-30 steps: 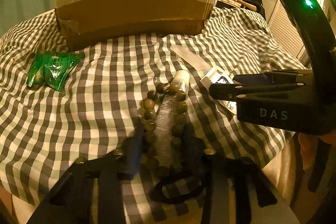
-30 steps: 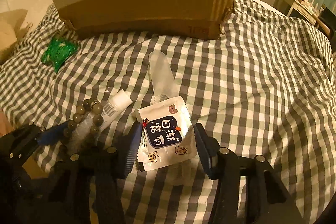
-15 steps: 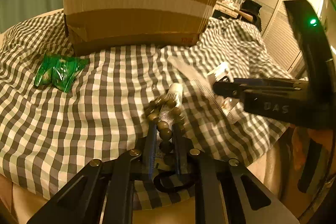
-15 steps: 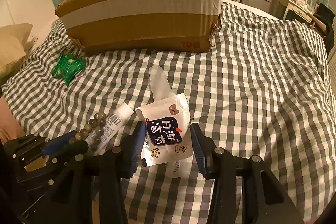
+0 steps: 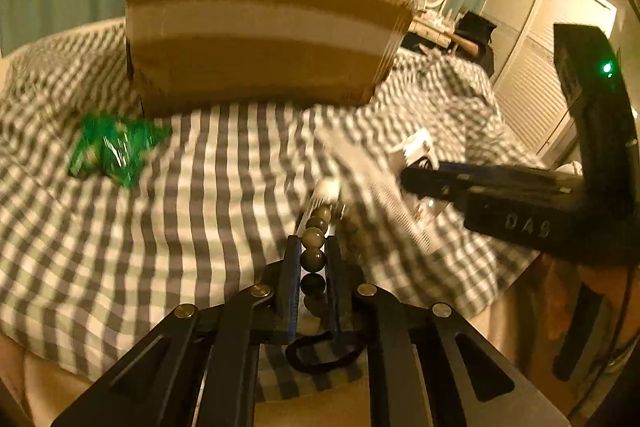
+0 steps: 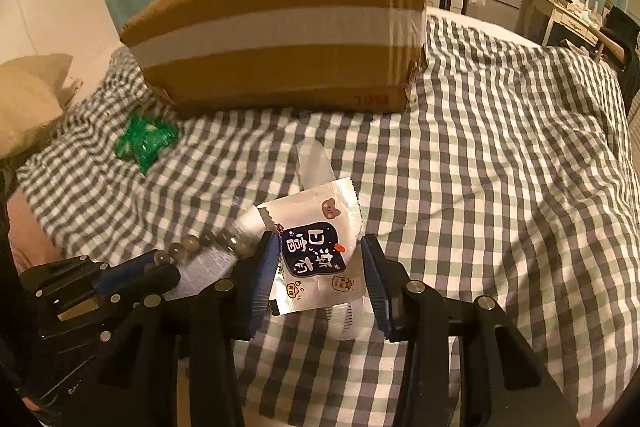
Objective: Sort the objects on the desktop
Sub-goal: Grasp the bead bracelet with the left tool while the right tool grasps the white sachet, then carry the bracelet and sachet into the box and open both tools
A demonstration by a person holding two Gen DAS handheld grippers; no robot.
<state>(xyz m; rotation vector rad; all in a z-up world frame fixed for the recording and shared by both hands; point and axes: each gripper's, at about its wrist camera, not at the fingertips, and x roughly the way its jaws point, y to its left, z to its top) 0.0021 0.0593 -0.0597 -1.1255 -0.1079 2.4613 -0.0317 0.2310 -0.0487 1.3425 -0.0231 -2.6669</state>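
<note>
Ahead of both tongs, a matt corrugated cardboard box (image 6: 280, 35) is wearing a smoother pale tape band. Soft woven checked cloth (image 6: 500, 167) is lying under everything. Between the right tongs, a glossy foil-like sachet (image 6: 316, 247) is catching light. Polished beads (image 5: 314, 247), possibly stone, are gleaming between the left tongs; crinkly green plastic wrapper (image 5: 112, 151) is shining left of them.

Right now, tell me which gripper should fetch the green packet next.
Neither is free: left gripper clamps the bead bracelet, right gripper the white sachet. Once emptied, left; green packet lies on its side.

Two wrist fisheyes, close, angled down, sharing cardboard box (image 5: 260, 31) (image 6: 280, 27)
</note>
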